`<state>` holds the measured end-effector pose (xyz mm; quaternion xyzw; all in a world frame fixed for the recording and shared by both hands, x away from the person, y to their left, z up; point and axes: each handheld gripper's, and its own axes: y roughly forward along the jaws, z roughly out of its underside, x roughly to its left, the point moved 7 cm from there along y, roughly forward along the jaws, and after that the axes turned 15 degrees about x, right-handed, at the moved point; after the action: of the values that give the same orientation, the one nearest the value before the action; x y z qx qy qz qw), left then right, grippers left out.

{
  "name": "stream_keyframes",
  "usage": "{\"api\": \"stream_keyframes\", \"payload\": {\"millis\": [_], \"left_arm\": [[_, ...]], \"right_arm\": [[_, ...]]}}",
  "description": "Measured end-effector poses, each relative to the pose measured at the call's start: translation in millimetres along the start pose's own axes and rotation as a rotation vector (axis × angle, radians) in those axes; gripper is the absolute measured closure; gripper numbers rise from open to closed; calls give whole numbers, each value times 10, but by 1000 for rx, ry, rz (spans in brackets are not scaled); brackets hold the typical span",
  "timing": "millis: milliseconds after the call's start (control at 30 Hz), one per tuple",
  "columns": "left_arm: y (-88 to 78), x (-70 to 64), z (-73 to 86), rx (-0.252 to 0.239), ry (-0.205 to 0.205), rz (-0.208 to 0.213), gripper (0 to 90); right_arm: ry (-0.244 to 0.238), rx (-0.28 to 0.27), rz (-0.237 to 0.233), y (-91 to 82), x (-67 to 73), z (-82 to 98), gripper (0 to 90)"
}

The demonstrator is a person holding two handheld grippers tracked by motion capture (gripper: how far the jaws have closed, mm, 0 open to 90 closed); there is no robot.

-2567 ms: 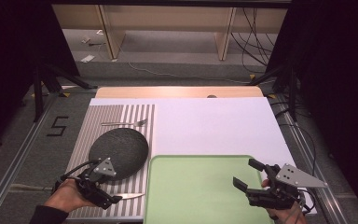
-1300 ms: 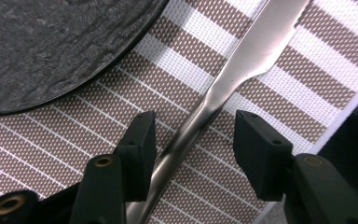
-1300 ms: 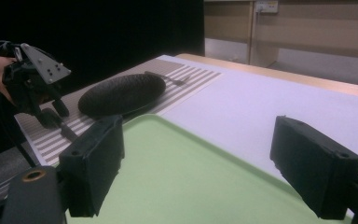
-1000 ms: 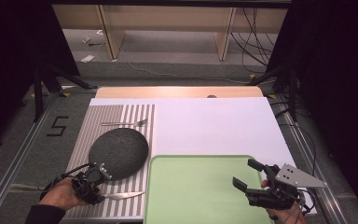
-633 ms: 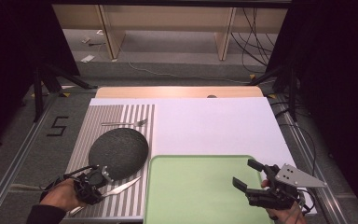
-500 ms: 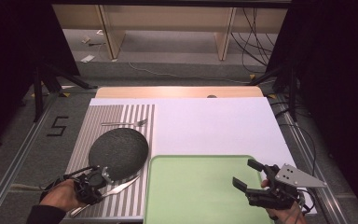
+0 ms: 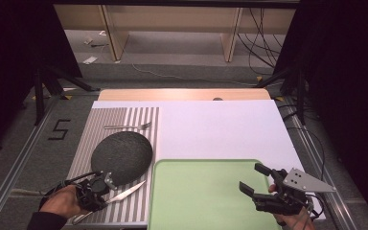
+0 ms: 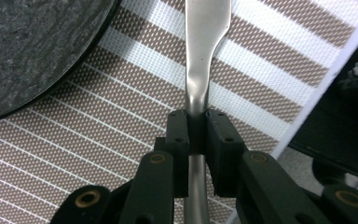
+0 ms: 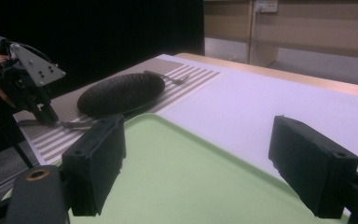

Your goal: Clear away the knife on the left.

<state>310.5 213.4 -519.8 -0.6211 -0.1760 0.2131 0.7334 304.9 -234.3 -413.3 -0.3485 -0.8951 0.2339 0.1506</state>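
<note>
A silver table knife [image 7: 127, 191] lies slanted on the striped placemat [image 7: 124, 117], just in front of the dark round plate [image 7: 122, 155]. My left gripper [image 7: 104, 200] has just been closing and is shut on the knife [image 8: 198, 60]: both pads press its handle, and the blade points away along the jaws. The left gripper [image 9: 46, 116] also stands at the mat's near corner in the right gripper view. My right gripper [image 7: 251, 177] hovers open over the green tray [image 7: 196, 191], with nothing between its jaws [image 9: 205, 163].
A fork [image 7: 127, 126] lies on the placemat behind the plate [image 9: 121, 93]. A white mat [image 7: 220, 129] covers the table's right and far part. The table's edge runs close to the left gripper.
The left gripper slid a little toward the table's near left corner and closed on the knife handle. The knife's blade swung from level to slanting toward the tray. The right gripper kept still.
</note>
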Motion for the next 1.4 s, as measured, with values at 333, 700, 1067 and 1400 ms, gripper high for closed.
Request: {"api": "stream_keyframes", "payload": {"millis": [333, 700, 1067, 1400], "left_arm": [[-234, -113, -149, -112, -53, 71, 797], [-421, -240, -363, -252, -90, 162, 797], [-510, -419, -612, -334, -64, 205, 797], [-664, -610, -855, -396, -60, 255, 797]], "right_arm": [[0, 0, 4, 1, -5, 1, 196], [1, -1, 4, -1, -9, 1, 197], [2, 0, 6, 0, -12, 2, 197], [3, 2, 8, 1, -15, 4, 197]]}}
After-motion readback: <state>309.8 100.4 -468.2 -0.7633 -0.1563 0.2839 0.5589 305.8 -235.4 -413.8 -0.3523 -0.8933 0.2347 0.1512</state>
